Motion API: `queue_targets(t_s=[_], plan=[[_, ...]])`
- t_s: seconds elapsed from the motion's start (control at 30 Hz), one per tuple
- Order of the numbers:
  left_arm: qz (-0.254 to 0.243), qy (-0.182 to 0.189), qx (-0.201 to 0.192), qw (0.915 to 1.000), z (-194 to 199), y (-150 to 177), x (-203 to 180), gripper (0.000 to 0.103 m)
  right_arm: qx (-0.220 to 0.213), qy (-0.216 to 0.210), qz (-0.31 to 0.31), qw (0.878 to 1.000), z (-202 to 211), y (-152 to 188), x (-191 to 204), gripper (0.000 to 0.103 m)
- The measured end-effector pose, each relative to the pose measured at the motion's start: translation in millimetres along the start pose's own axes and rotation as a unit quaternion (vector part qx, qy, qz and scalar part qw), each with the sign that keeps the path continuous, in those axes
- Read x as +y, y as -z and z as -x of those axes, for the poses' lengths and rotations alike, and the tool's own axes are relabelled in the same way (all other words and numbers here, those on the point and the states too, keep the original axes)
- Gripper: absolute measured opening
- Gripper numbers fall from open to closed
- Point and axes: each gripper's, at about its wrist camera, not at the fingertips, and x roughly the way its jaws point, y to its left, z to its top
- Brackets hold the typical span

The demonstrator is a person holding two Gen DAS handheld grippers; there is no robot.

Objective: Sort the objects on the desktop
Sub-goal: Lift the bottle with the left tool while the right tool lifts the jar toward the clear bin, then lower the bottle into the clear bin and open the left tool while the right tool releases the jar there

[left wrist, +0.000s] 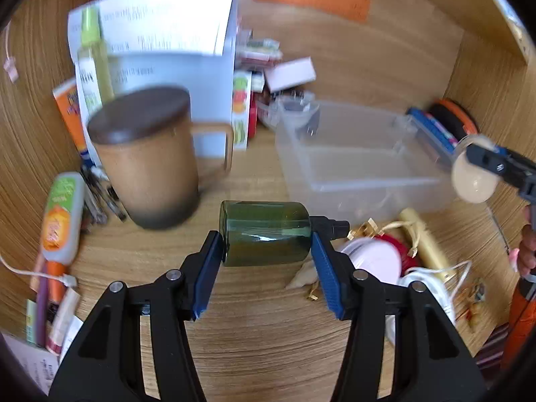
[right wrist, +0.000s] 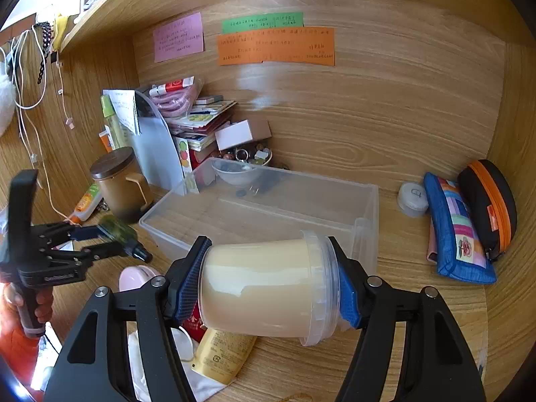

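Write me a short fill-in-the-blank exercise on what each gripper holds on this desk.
1. The left gripper is clamped on a dark ____ bottle.
2. The right gripper holds a cream-filled jar lying on its ____.
3. The brown mug wears a dark ____.
4. The clear plastic bin stands ____ the grippers.

Missing words: green; side; lid; behind
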Motion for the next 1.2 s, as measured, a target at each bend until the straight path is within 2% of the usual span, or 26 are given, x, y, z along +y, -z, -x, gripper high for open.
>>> queue_targets(t_s=[0.23,0.47,0.63,0.8,1.0,1.2], plan=[[-0.015,0.020,-0.036,0.9990,26.4,-24.1,-10.8,0.054,-0.010,0.002,0.007,1.000,2.5,-15.7,-1.8,0.064],[-0.039,0.037,-0.043,0.9976,18.5,-54.6,-28.8,0.054,-0.003,0.008,0.017,1.000,-14.0,-30.8,-6.1,0.064],[-0.052,0.045,-0.024,0.9973,-4.2,-73.7,-39.8,0.054,0.017,0.007,0.022,1.000,-34.6,-35.4,-13.3,0.064],[-0.068,0.048,0.004,0.9965,-31.6,-88.5,-47.1,0.054,0.057,0.008,0.035,0.998,-64.1,-37.9,-21.9,0.064],[-0.084,0.047,0.041,0.9945,-70.9,-98.8,-53.5,0.054,0.099,0.016,0.058,0.993,-96.7,-39.8,-28.0,0.064],[-0.103,0.048,0.061,0.9917,-97.6,-107.7,-58.9,0.054,0.129,0.025,0.091,0.987,-118.3,-40.1,-28.8,0.064]])
